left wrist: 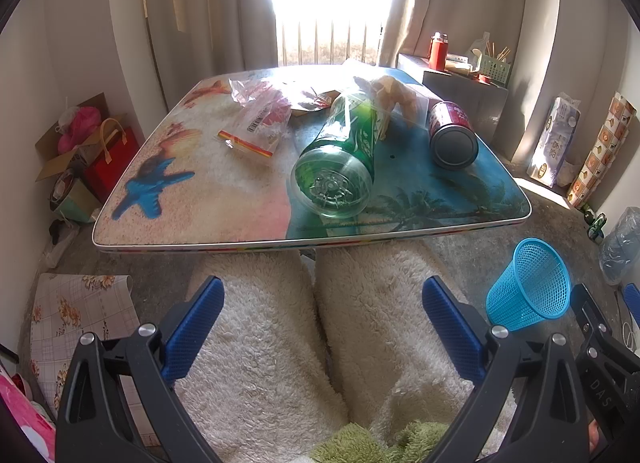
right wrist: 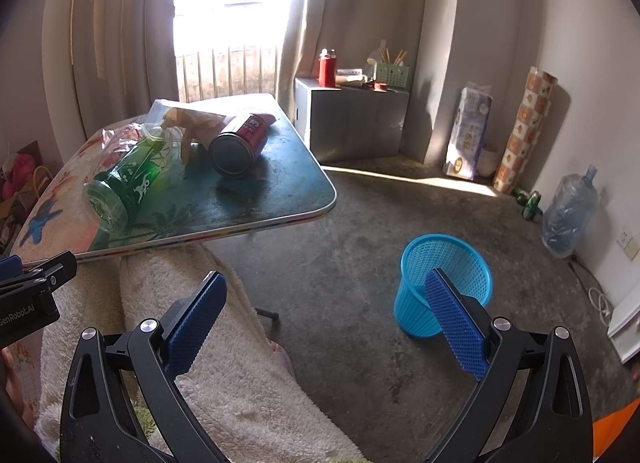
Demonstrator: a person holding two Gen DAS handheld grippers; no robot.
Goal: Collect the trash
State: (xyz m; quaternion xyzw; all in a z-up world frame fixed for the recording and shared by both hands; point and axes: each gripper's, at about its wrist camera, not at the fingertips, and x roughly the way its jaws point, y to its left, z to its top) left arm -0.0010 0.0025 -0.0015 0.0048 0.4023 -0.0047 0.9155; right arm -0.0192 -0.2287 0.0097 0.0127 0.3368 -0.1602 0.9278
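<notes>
**Two grippers open above a littered table**

Two blue-padded fingers of the left gripper (left wrist: 322,323) stood wide apart with nothing between them, held over the person's fleece-covered legs just short of the near edge of the beach-printed folding table (left wrist: 200,215). In the left wrist view, a green plastic bottle (left wrist: 340,159) lay on its side near the middle of the table, its base toward the near edge. A red drink can (left wrist: 452,135) lay on its side toward the right edge, apart from the bottle. Clear plastic wrappers (left wrist: 260,107) were heaped toward the far edge, and a crumpled beige bag (left wrist: 394,97) sat behind the bottle and can. A blue mesh wastebasket (left wrist: 528,285) stood on the floor, beyond the table's near right corner.

In the right wrist view, the right gripper (right wrist: 324,321) also gaped, holding nothing, above the concrete floor. Its right finger overlapped the wastebasket (right wrist: 444,259), which stood upright, well apart from the table (right wrist: 280,191). The bottle (right wrist: 124,187) and can (right wrist: 240,145) lay near the table's near edge.
</notes>
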